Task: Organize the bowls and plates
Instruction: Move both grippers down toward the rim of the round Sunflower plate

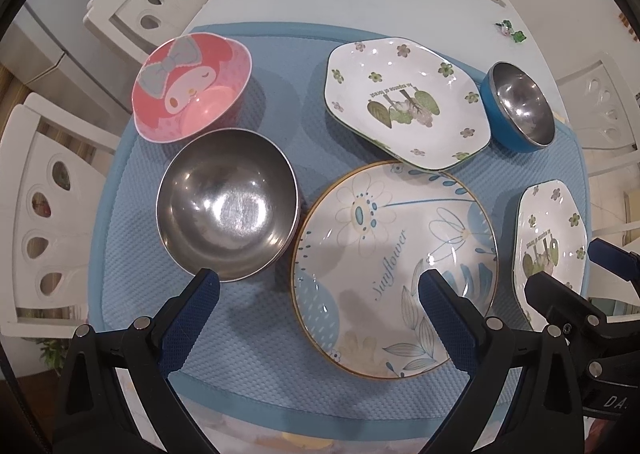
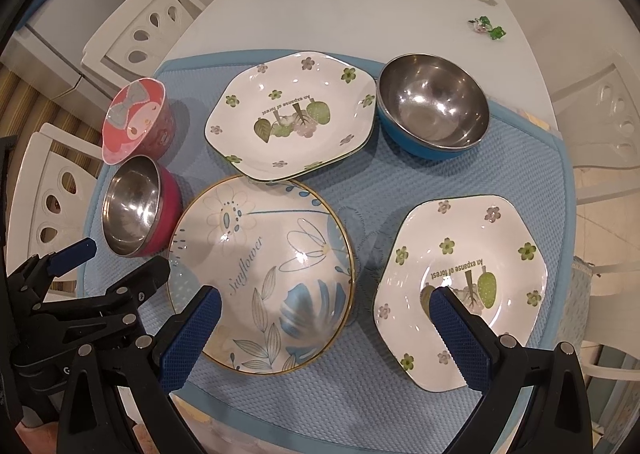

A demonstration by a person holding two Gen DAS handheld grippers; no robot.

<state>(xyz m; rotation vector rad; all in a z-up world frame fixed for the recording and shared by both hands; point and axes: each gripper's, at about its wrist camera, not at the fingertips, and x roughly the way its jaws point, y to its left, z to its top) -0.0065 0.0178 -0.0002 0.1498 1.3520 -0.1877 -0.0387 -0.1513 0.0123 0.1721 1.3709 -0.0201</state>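
My left gripper [image 1: 320, 288] wide open, empty, over Sunflower plate [image 1: 394, 266] at mat [image 1: 280, 386] centre. My right gripper [image 2: 326, 304] wide open, empty; forest plate [image 2: 460, 286] at 3 o'clock, steel bowl [image 1: 228, 204] at 9.

Mat [image 2: 400, 190] under both claws: blue, matt, dimpled weave, looks like foam or rubbery cloth. Sunflower plate [image 2: 280, 246] between the right gripper [image 2: 324, 308] fingers' line of sight: glazed ceramic, glossy, hard glare. Hexagonal plate [image 2: 472, 238] ahead of its right finger: same glossy glaze. Metal bowl [image 1: 226, 202] just ahead of the left gripper [image 1: 318, 292]: brushed steel inside, fine scratches. Pink bowl [image 1: 192, 88] beyond it: probably plastic, semi-gloss. Finger pads [image 2: 192, 338]: blue, ribbed, matt. Table [image 2: 360, 6]: smooth, shiny.
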